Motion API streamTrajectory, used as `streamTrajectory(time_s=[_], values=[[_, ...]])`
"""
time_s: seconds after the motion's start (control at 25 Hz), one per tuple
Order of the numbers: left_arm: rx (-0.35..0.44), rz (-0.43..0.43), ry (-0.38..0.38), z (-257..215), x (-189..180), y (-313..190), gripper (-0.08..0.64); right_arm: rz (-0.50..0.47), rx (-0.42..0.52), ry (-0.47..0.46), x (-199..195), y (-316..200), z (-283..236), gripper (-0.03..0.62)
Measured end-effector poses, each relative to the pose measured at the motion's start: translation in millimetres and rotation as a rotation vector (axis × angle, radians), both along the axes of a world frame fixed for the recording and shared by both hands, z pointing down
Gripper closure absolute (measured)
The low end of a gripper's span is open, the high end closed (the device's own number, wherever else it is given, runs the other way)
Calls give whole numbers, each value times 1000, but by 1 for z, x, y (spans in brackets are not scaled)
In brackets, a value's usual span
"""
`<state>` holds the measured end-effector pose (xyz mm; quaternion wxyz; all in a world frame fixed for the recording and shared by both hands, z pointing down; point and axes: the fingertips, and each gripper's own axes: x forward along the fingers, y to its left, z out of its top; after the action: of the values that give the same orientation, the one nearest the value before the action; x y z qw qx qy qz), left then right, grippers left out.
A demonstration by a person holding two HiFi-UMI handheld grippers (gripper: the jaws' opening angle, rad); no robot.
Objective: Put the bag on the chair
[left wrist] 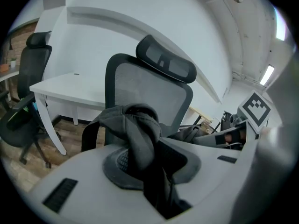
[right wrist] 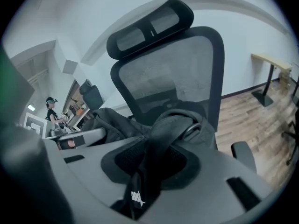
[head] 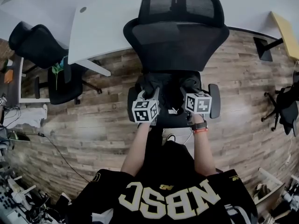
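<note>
Bag (head: pixel 168 88): dk grey/black fabric, crumpled, low over seat of chair (head: pixel 180 45), just near of backrest, betw. armrests. Can't tell if full wt is on seat.
L gripper (left wrist: pixel 150 164): jaws narrow, clamped on L strap (left wrist: pixel 138 136), grey, folded, humping up out of the pads.
R gripper (right wrist: pixel 152 164): likewise narrow, nipped on R strap (right wrist: pixel 156 148), dk, metal ring (right wrist: pixel 192 130) at its far end, small white logo at near end.
Grippers side by side at seat's near edge.
Desk (head: pixel 100 22), white, far left; 2nd chair (head: pixel 42 45) left of it. Wood floor (head: pixel 93 125).
</note>
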<state>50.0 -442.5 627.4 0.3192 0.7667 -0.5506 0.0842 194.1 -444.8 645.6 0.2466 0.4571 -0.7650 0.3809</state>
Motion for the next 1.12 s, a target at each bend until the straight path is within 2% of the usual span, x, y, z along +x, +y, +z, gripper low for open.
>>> streamTrajectory(time_s=[0.24, 0.52, 0.76, 0.96, 1.12], values=[[-103, -13, 8, 54, 5, -5, 430, 10, -92, 7, -2, 2, 50, 485], [-190, -3, 6, 116, 7, -6, 413, 26, -184, 28, 0, 2, 110, 486], [-200, -6, -17, 159, 6, -26, 383, 4, -211, 33, -3, -13, 153, 485], [-286, -4, -36, 210, 8, -33, 364, -14, -235, 55, 2, -23, 192, 486], [-349, 53, -57, 251, 17, -36, 333, -31, -223, 104, 6, -34, 223, 485]])
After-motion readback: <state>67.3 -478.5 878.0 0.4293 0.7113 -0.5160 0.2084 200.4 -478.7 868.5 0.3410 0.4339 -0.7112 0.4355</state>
